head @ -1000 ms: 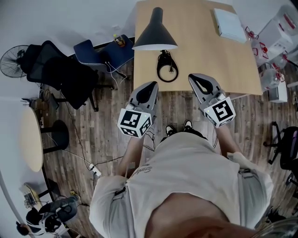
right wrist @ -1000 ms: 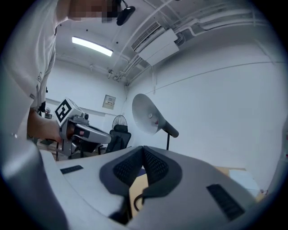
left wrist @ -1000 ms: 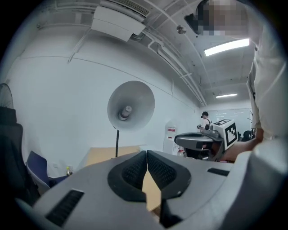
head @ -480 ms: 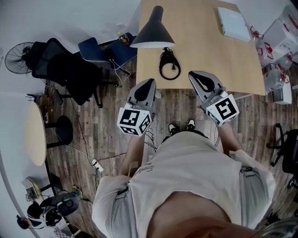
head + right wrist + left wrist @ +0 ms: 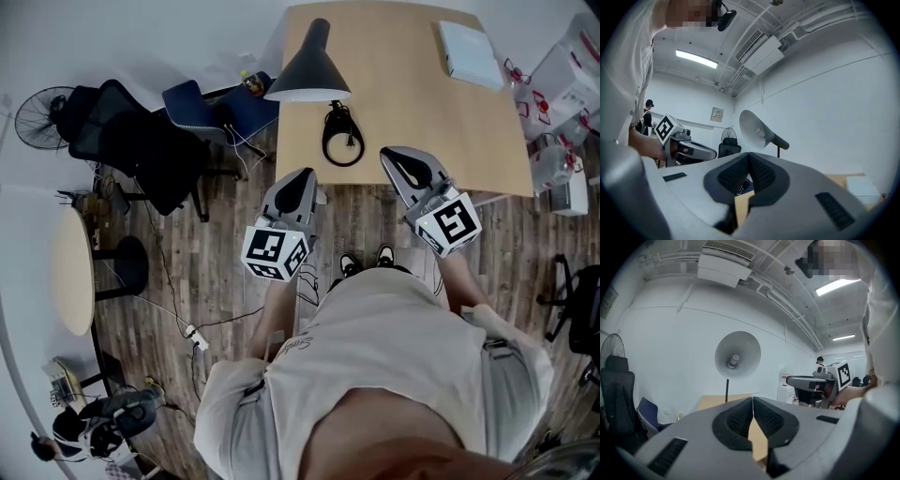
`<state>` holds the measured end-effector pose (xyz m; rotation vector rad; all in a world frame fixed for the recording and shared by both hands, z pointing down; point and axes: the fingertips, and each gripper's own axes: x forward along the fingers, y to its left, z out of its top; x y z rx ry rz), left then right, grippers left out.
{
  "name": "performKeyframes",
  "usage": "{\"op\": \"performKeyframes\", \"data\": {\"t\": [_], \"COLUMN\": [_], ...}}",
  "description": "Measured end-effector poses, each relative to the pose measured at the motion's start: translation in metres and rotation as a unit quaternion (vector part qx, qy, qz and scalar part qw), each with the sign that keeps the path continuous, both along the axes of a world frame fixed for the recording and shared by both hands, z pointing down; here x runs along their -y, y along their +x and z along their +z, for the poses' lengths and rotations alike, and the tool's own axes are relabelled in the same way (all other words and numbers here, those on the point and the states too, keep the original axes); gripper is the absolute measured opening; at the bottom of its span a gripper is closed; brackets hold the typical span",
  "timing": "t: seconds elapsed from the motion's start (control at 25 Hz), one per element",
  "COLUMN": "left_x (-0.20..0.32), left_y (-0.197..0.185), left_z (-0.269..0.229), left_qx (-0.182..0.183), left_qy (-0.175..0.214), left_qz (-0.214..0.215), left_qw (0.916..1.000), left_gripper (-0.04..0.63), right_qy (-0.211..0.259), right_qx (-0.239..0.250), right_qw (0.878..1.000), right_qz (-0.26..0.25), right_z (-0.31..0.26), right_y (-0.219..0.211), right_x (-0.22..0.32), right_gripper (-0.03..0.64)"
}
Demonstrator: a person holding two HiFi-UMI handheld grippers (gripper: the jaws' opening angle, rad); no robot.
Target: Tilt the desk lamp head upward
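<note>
I hold both grippers over the wooden floor, just short of the near edge of the desk. My left gripper has its jaws pressed together with nothing between them. My right gripper is closed and empty in the same way. The desk lamp stands at the left side of the desk, apart from both grippers, and the opening of its shade faces me. A coiled black cable lies on the desk near the shade.

Bare counter lies open between the lamp and the book. A coiled cord lies just in front of the lamp, near the front edge. Chairs crowd the counter's left side, boxes its right.
</note>
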<state>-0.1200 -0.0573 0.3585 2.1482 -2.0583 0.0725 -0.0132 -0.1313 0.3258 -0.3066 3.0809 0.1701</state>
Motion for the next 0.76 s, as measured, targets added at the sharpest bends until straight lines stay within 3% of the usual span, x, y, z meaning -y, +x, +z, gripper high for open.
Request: {"op": "performKeyframes", "data": {"t": [0.76], "left_x": [0.01], "left_y": [-0.004], "left_z": [0.003], "left_qx": [-0.007], "left_qy": [0.004], "left_qz": [-0.004], "left_qw": [1.0], "left_gripper": [0.015], "right_qy": [-0.014], "right_qx": [-0.007], "right_qw": [1.0], "right_qz": [-0.012], "right_z": [0.008], "right_y": [-0.006], "right_x": [0.009], "right_gripper": [-0.005]}}
